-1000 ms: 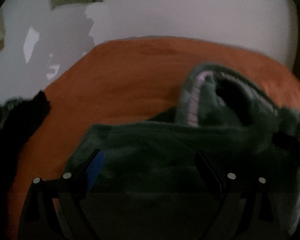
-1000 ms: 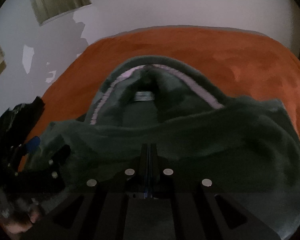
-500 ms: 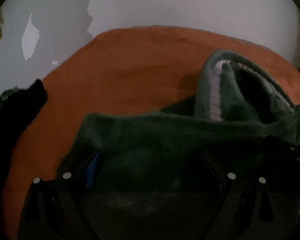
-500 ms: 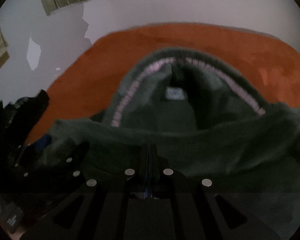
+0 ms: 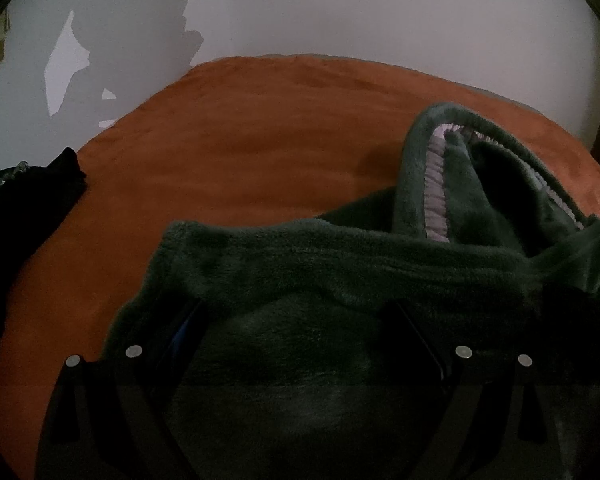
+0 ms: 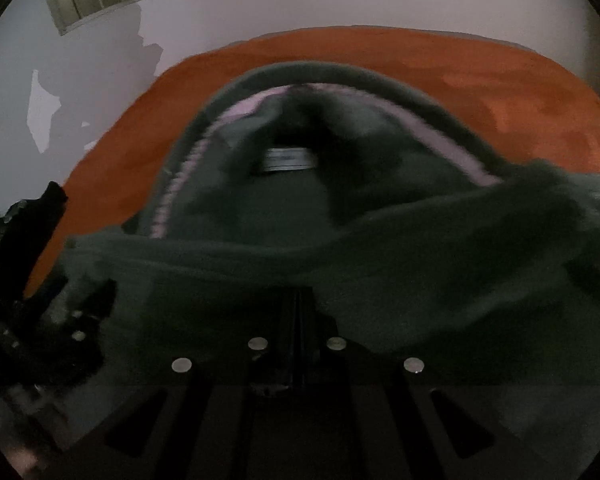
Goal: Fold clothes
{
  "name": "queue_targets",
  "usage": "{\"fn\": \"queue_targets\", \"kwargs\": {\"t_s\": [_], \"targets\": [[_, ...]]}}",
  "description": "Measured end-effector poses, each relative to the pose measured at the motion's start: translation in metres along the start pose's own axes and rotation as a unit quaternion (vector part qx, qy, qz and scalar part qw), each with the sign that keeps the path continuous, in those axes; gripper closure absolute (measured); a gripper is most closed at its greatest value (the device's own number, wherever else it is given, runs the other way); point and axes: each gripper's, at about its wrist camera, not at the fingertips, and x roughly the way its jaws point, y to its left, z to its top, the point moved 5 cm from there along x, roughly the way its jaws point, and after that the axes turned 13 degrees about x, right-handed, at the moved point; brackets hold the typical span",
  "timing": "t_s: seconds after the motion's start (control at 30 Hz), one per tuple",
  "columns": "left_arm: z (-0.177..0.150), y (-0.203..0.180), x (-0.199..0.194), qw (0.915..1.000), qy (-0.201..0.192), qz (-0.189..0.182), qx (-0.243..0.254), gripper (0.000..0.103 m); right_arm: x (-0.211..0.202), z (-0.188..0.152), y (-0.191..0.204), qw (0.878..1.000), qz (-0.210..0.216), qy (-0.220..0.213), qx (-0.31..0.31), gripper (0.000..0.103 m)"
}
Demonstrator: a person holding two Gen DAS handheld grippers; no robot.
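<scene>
Your right gripper (image 6: pixel 298 304), at lower centre of its view, has its jaws pressed together on a fold of the dark green fleece garment (image 6: pixel 340 240). Your left gripper (image 5: pixel 300 320) stands wide apart, with fleece bunched between its fingers. The garment lies on the orange bed cover (image 5: pixel 240 140), hood at upper right. A black garment (image 5: pixel 28 200) sits at the left edge.
</scene>
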Motion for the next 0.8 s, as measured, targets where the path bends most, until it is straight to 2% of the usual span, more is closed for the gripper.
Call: {"fn": "queue_targets", "kwargs": {"t_s": [0.1,0.17,0.4,0.43,0.53,0.6,0.7,0.8], "targets": [[-0.003,0.004,-0.003,1.0000,-0.004,-0.008,-0.003,0.010,-0.017,0.008,-0.028,0.999,-0.022,-0.024,-0.028,0.103],[-0.005,0.005,-0.004,0.9999,-0.005,-0.012,-0.007,0.010,-0.028,0.011,-0.048,0.996,-0.057,-0.046,-0.046,0.103],[-0.002,0.006,0.000,0.9998,0.005,-0.017,-0.001,0.009,-0.051,0.038,-0.118,0.989,-0.116,-0.087,-0.031,0.103],[-0.001,0.007,-0.001,0.9997,0.007,-0.023,-0.003,0.009,-0.049,0.043,-0.129,0.990,-0.111,-0.087,-0.022,0.103],[0.004,0.016,-0.010,0.9992,0.018,-0.034,-0.011,0.009,-0.048,0.049,-0.148,0.996,-0.062,-0.067,-0.007,0.103],[0.011,0.029,-0.031,0.9991,0.012,-0.038,-0.013,0.009,-0.067,0.051,-0.156,0.997,-0.040,-0.064,0.016,0.103],[0.022,0.047,-0.058,0.9984,0.015,-0.054,0.014,0.009,-0.100,0.053,-0.164,0.998,0.006,-0.049,0.042,0.103],[0.014,0.057,-0.072,0.9972,0.035,-0.060,0.027,0.009,-0.128,0.045,-0.172,0.998,0.025,-0.030,0.039,0.103]]}}
